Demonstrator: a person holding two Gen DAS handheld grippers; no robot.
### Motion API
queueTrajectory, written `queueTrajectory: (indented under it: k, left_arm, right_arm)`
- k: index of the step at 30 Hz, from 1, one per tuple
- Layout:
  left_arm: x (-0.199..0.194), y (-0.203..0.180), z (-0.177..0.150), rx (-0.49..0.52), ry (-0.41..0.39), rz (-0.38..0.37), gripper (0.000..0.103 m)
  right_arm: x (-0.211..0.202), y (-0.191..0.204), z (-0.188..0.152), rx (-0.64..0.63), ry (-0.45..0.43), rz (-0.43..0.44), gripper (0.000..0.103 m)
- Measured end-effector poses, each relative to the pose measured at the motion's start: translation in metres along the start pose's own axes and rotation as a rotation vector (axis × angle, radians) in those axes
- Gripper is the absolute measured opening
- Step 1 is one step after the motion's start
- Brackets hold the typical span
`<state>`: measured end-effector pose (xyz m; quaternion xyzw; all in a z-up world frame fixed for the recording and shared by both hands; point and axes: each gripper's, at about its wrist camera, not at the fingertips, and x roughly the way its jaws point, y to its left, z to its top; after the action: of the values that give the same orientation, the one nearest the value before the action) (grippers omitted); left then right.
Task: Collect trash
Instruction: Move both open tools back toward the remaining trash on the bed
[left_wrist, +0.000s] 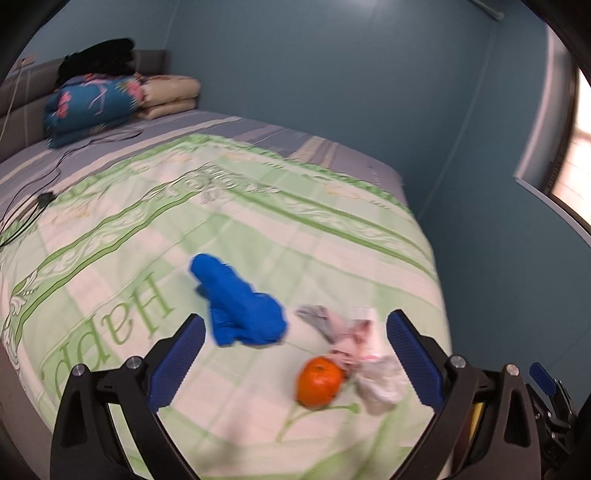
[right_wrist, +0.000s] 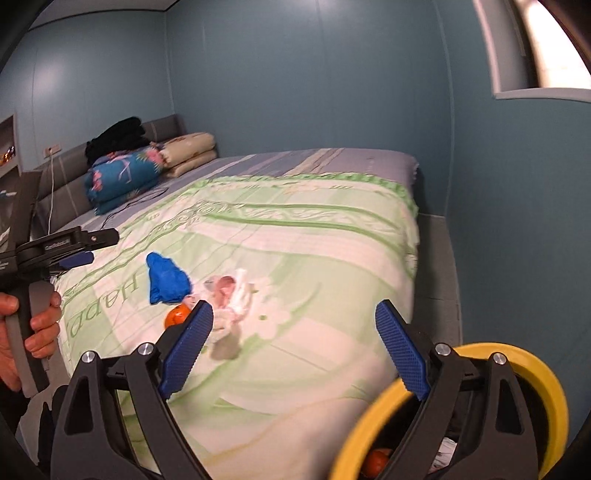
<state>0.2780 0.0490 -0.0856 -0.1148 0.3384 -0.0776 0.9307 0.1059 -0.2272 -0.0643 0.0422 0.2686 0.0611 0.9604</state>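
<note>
Trash lies in a loose cluster on the bed (left_wrist: 110, 236), on the green-and-white quilt near its foot edge, toward the corner on the wall side. Count of loose items: one crumpled blue wrapper or bag (left_wrist: 240, 306), one orange fruit or peel (left_wrist: 320, 382), and one heap of crumpled white, pink and grey paper or tissue (left_wrist: 360, 350); the number of separate pieces in that heap cannot be told, as both views are blurred. The orange piece touches the tissue heap; the blue piece lies just beside them, toward the head of the bed. A yellow-rimmed bin (right_wrist: 546, 387) stands beside the foot of the bed, below the right tongs (right_wrist: 295, 341). Inside it one orange item (right_wrist: 376, 459) and some pale scraps are visible, so collection appears begun; judged roughly, a part is done and at least three pickups remain. Left tongs (left_wrist: 295, 354): spread wide, holding nothing, directed at the cluster. Right tongs: spread wide, holding nothing, above the foot edge of the bed. One hand (right_wrist: 37, 325) is seen gripping the left tool's handle. Elsewhere on the bed, not counted as trash: two folded quilts, one dark garment pile and a black cable near the headboard.
</note>
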Motion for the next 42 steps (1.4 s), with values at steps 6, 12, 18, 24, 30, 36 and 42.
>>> queueTrajectory:
  k: [6, 12, 18, 24, 30, 36, 42]
  left_arm:
    - [0.026, 0.031, -0.004, -0.042, 0.031, 0.043, 0.095]
    - [0.051, 0.048, -0.006, -0.047, 0.055, 0.069, 0.095]
    - [0.079, 0.054, -0.008, -0.03, 0.093, 0.075, 0.095]
    - [0.108, 0.062, -0.007, -0.049, 0.136, 0.075, 0.095]
    - [0.127, 0.068, -0.004, -0.064, 0.156, 0.079, 0.095]
    - [0.143, 0.072, -0.003, -0.079, 0.178, 0.076, 0.095]
    - [0.153, 0.069, -0.003, -0.071, 0.183, 0.061, 0.095]
  right_arm:
    - [0.029, 0.032, -0.001, -0.044, 0.041, 0.022, 0.085]
    - [0.058, 0.054, -0.004, -0.063, 0.091, 0.036, 0.085]
    - [0.085, 0.07, -0.008, -0.063, 0.139, 0.044, 0.085]
    - [0.108, 0.078, -0.013, -0.056, 0.179, 0.052, 0.085]
    - [0.123, 0.086, -0.016, -0.072, 0.204, 0.041, 0.082]
    - [0.133, 0.088, -0.019, -0.071, 0.226, 0.024, 0.081]
    - [0.142, 0.083, -0.023, -0.052, 0.26, 0.0, 0.077]
